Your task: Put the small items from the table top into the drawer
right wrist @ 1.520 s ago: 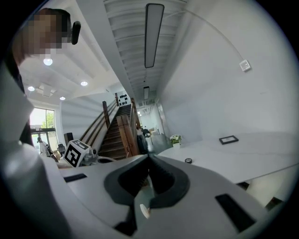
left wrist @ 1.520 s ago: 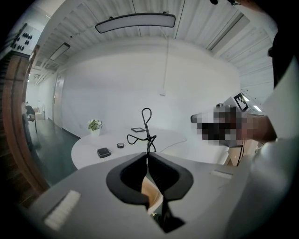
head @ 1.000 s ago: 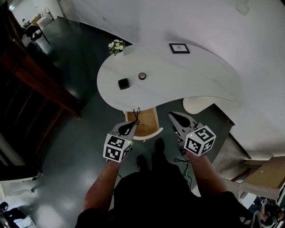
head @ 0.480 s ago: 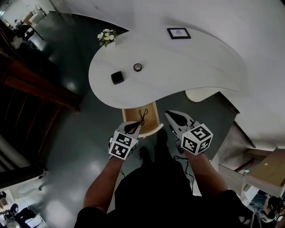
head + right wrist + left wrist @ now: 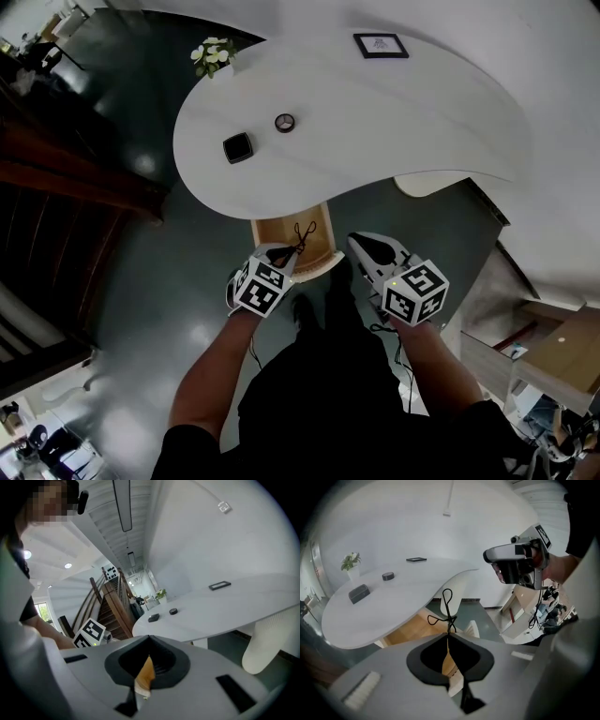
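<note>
My left gripper (image 5: 285, 253) is shut on a thin black looped tool (image 5: 302, 234), which sticks out past the jaw tips (image 5: 448, 611) above the open wooden drawer (image 5: 277, 235) under the white table (image 5: 394, 122). On the table top lie a black square item (image 5: 237, 147) and a small dark round item (image 5: 285, 122); both also show in the left gripper view, the square item (image 5: 359, 593) and the round item (image 5: 388, 576). My right gripper (image 5: 360, 242) hovers to the right of the drawer, jaws together, nothing in them (image 5: 149, 638).
A framed picture (image 5: 381, 45) and a small potted plant (image 5: 212, 54) stand on the table's far side. A white table leg (image 5: 267, 639) is at the right. A dark wooden staircase (image 5: 66, 178) runs along the left. The person's legs stand below the drawer front.
Both grippers have sunk lower. The left one has tipped further down with the black tool still in its jaws, closer over the drawer. The table has slid up in the head view.
</note>
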Demonstrator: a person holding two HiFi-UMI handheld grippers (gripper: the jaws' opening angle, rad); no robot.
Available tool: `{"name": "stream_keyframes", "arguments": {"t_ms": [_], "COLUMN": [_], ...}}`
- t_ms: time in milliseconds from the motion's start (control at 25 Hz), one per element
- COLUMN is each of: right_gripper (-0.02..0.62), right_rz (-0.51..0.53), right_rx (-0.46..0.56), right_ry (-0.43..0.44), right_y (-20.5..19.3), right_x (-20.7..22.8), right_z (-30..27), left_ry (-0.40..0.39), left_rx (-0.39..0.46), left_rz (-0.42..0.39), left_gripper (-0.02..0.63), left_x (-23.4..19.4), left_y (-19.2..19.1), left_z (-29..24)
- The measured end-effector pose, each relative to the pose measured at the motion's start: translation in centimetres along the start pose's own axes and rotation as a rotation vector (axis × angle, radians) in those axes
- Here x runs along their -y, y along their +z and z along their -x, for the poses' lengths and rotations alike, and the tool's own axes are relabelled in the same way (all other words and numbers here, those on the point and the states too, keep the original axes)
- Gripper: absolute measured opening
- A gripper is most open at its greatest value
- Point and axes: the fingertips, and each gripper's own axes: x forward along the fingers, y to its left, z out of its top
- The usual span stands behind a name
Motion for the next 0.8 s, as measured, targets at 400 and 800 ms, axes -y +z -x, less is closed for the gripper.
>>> {"name": "stream_keyframes", "arguments": {"t_ms": [400,800], "right_gripper": [0.012,0.012], "right_rz": [-0.025,-0.043], "right_rx": [-0.023,-0.031], "right_ry": [0.013,0.010], "right_y": [-2.3,-3.3], "right_x": [1.8,3.8], "right_z": [-1.9,-2.4], "left_ry": [-0.029,-0.069], "left_rx": [-0.184,-0.368], "left_rz": [-0.062,-0.163], "left_gripper": [0.021,0.021], "left_x": [-1.1,-1.9], "left_y": [-3.7,-6.6], "left_z": [-5.0,-8.9]}}
